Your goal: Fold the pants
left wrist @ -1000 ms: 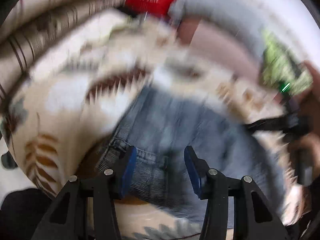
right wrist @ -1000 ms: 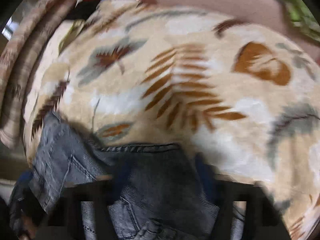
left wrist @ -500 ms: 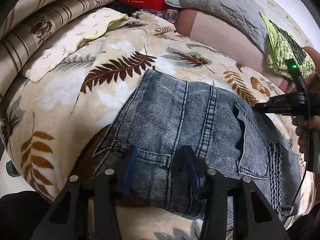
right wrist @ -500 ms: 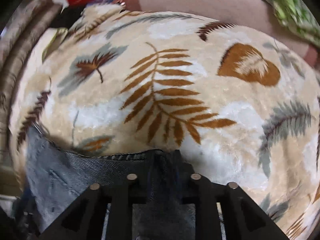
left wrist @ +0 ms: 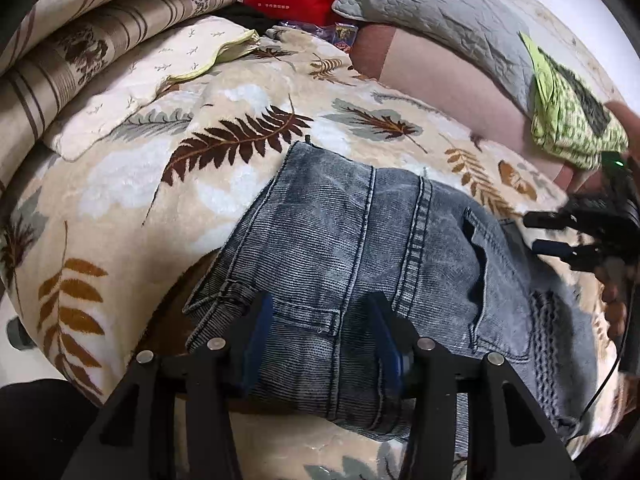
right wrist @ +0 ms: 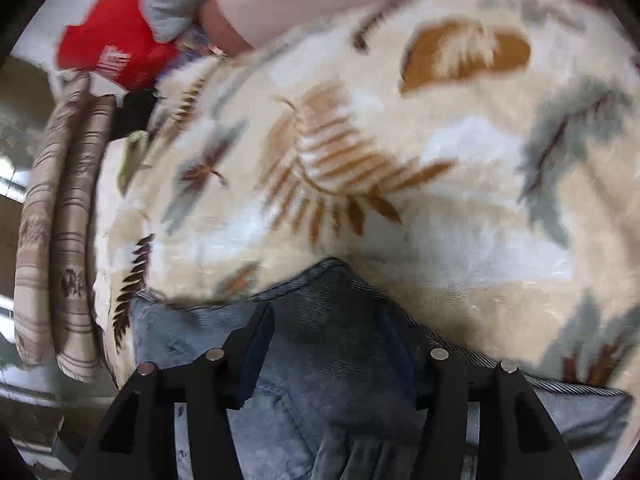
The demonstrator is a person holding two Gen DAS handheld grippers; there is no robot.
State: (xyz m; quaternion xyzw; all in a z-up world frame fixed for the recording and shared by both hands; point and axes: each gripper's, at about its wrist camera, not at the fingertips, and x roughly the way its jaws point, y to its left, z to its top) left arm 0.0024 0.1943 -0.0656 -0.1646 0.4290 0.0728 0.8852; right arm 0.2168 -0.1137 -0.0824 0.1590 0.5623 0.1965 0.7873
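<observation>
Right gripper (right wrist: 334,354) just opening, released; left gripper (left wrist: 320,340) parted astride jeans (left wrist: 360,248) (grip unclear). Smooth fold flat between fingers.

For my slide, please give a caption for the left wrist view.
Left gripper open over folded jeans on a leaf-print blanket.

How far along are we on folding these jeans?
Done: the jeans lie folded into a compact stack on the leaf-print blanket. In hand: nothing gripped. The right gripper has just been opening, denim below it but not pinched; the left gripper stands open over the near edge. Left: perhaps one more fold or smoothing; I can't tell.
</observation>
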